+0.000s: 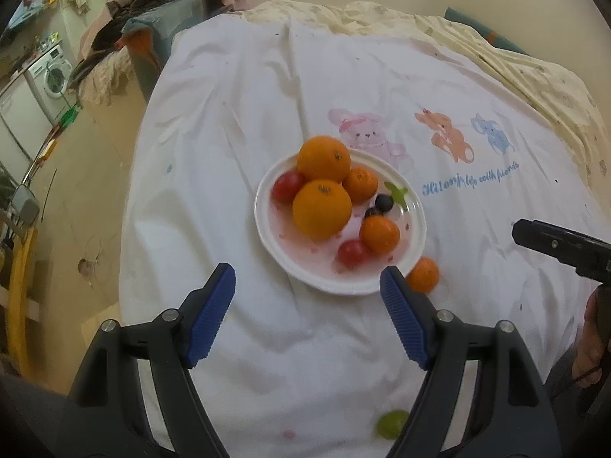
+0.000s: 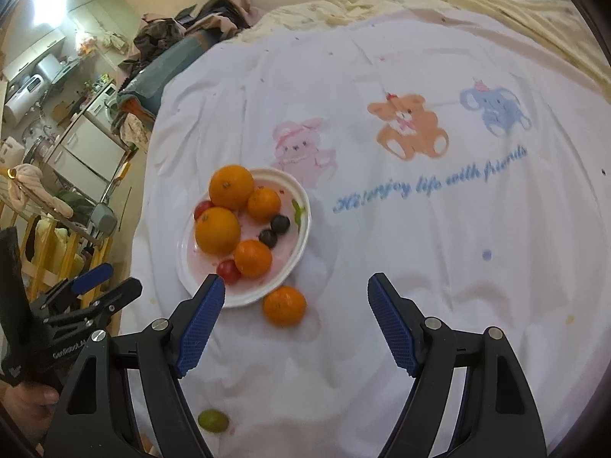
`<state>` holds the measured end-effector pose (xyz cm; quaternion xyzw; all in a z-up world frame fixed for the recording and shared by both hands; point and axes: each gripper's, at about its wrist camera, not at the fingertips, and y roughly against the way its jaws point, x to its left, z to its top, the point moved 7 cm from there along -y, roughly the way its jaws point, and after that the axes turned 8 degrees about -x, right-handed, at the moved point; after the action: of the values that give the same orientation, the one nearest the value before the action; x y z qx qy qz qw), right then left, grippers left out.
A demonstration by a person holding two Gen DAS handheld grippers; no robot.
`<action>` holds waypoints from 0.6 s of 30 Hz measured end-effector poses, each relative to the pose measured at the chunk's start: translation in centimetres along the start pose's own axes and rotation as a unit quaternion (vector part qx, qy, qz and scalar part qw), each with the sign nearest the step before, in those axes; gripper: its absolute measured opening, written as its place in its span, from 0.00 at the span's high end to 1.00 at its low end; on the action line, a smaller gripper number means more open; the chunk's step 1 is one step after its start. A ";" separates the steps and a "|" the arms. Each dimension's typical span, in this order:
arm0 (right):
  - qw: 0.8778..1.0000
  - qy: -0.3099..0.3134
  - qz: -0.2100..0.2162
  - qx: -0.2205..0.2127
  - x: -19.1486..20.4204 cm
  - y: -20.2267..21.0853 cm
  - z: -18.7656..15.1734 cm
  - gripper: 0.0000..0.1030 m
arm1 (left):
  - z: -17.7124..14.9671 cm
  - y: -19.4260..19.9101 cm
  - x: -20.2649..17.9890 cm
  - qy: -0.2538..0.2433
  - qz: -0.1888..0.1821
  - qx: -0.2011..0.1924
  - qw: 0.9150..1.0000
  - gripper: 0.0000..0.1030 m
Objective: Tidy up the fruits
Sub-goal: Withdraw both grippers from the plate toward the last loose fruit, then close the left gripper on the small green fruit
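Both claws, left (image 1: 307, 286) and right (image 2: 296, 297), gape empty above round fruit plate (image 1: 267, 225).

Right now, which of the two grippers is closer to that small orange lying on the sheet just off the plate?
Probably the left gripper: the small orange sits right beside its right fingertip. The right gripper hangs a little back from it. Both are open.
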<state>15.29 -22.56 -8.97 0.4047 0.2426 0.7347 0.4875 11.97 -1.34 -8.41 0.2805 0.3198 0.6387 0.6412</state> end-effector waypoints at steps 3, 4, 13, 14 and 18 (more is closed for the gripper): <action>1.000 -0.013 -0.006 0.015 -0.5 -0.2 -0.9 0.22 | -1.5 0.3 -0.5 0.002 -0.007 0.015 1.000 0.27; 1.000 -0.018 -0.012 0.020 -0.8 -0.3 -1.2 0.22 | -2.4 0.4 -0.9 0.000 -0.011 0.024 1.000 0.27; 0.996 -0.050 -0.035 0.064 -2.4 -1.8 -2.6 0.22 | -9.6 0.9 -5.3 -0.065 -0.027 0.094 0.993 0.27; 0.996 -0.047 -0.034 0.065 -2.3 -1.8 -2.5 0.22 | -10.5 1.0 -6.0 -0.069 -0.035 0.103 0.992 0.27; 0.997 -0.046 -0.027 0.063 -2.0 -1.6 -2.4 0.22 | -12.6 0.7 -7.2 -0.077 -0.046 0.128 0.988 0.28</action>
<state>14.51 -23.66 -12.24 0.4611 0.2768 0.6854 0.4909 2.01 -9.13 -15.49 0.3939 0.3611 0.5385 0.6515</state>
